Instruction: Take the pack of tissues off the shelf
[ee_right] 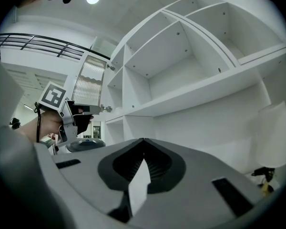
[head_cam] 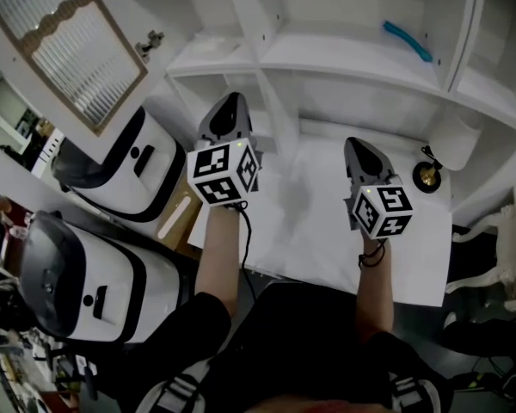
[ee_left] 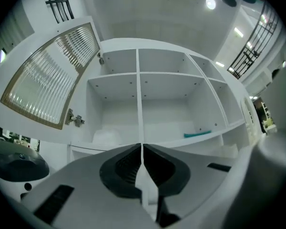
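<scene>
A white, rounded, soft-looking bundle (ee_left: 107, 137) lies in the lower left compartment of the white shelf unit (ee_left: 139, 75); it looks like the pack of tissues (head_cam: 211, 56). My left gripper (ee_left: 142, 144) is shut and holds nothing. It points at the shelf's middle upright, a short way before the unit (head_cam: 234, 100). My right gripper (ee_right: 143, 140) is also shut and holds nothing, and it hangs over the white table (head_cam: 354, 142) to the right of the left one. The right gripper view shows the left gripper (ee_right: 69, 116) in a hand, near the open door.
A cupboard door with ribbed glass (head_cam: 77, 41) stands open at upper left. A teal item (head_cam: 406, 40) lies on a right-hand shelf. A white rounded object (head_cam: 456, 136) and a small brass piece (head_cam: 427, 175) sit at the table's (head_cam: 327, 231) right. Two white-and-black machines (head_cam: 129, 166) stand to the left.
</scene>
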The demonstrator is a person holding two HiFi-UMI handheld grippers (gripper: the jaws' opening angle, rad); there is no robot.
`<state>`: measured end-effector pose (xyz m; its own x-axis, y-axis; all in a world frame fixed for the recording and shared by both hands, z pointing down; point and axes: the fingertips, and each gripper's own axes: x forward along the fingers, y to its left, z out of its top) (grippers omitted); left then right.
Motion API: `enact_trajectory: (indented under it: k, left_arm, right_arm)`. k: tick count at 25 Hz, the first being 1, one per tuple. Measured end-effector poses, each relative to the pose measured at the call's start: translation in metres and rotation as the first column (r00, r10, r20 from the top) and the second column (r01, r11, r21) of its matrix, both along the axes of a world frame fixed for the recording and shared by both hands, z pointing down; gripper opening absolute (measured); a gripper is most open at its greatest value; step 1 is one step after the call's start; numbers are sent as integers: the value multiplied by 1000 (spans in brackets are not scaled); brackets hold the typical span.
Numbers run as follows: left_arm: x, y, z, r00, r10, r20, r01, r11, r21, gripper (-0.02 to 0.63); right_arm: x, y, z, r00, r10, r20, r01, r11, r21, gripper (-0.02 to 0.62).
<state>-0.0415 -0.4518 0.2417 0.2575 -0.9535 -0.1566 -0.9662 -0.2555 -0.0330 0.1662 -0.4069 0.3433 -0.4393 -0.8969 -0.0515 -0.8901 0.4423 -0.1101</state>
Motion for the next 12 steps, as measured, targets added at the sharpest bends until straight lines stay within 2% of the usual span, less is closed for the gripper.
enact_trajectory:
  k: [5,9,12]
  left_arm:
    - [-10,-13,-13,999,-25,44,24,1000,20,9]
    - [-22,-28,-19,988,-92,124,88,995,41,9]
    - [-30,-40,-20,979,-128,158,124,992,35,9]
  right_arm:
    - [9,-2,-4,1000,14,12,-14,1000,8,20]
    - [16,-6,-3,999,29,24,-29,1000,3,19]
    - [15,-10,-5,999,25,25,-25,1000,5,20]
